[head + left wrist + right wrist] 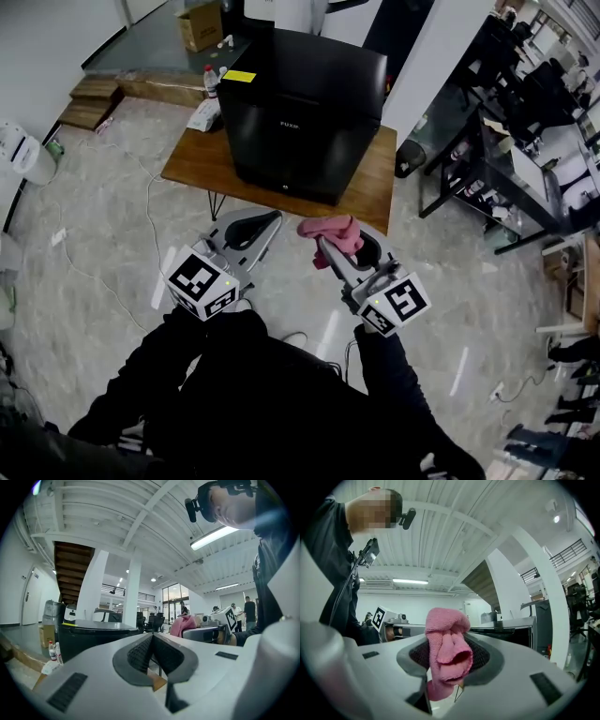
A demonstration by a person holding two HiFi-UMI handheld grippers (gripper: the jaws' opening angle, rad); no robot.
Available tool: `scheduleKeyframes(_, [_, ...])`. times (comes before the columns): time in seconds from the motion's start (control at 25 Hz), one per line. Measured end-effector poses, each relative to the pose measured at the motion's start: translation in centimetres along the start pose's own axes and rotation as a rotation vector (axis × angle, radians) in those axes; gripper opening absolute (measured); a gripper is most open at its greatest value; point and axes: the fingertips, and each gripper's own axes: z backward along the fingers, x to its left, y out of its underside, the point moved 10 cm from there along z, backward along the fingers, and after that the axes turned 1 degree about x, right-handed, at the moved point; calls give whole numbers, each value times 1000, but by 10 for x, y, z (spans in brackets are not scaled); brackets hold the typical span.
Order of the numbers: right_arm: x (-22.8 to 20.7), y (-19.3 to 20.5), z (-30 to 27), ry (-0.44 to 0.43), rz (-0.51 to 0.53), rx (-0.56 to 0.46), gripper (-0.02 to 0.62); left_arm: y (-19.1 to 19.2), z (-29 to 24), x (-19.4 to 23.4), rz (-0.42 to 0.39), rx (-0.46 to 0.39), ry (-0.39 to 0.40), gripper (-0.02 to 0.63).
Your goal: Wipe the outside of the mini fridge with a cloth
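Note:
The black mini fridge (302, 103) stands on a low wooden table (370, 192) ahead of me, its door closed. Held below the table's near edge, my right gripper (326, 246) is shut on a pink cloth (331, 232); in the right gripper view the cloth (447, 651) bulges out from between the jaws, with the fridge (506, 632) beyond it. My left gripper (251, 229) is beside it on the left, shut with nothing in it. In the left gripper view the jaws (152, 653) meet, and the fridge (89, 639) is ahead on the left.
Bottles and a bag (210, 89) sit at the table's left end. A cardboard box (200, 23) and wooden pallets (89, 101) lie behind on the left. Cables (150, 220) trail over the marble floor. Desks and chairs (525, 141) fill the right side.

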Motion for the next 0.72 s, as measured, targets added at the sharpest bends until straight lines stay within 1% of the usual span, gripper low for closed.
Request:
scheduleKeyframes(0.16, [-20, -18, -28, -1, 42, -12, 164, -18, -12, 29, -18, -4, -40, 6])
scheduleKeyframes(0.28, [-39, -34, -60, 3, 78, -25, 166, -33, -24, 65, -36, -27, -51, 6])
scheduleKeyframes(0.48, [-67, -58, -140, 39, 156, -7, 167, -56, -42, 149, -74, -84, -46, 6])
scheduleKeyframes(0.72, [-102, -99, -243, 103, 211, 23, 167, -94, -63, 254, -102, -142, -10, 6])
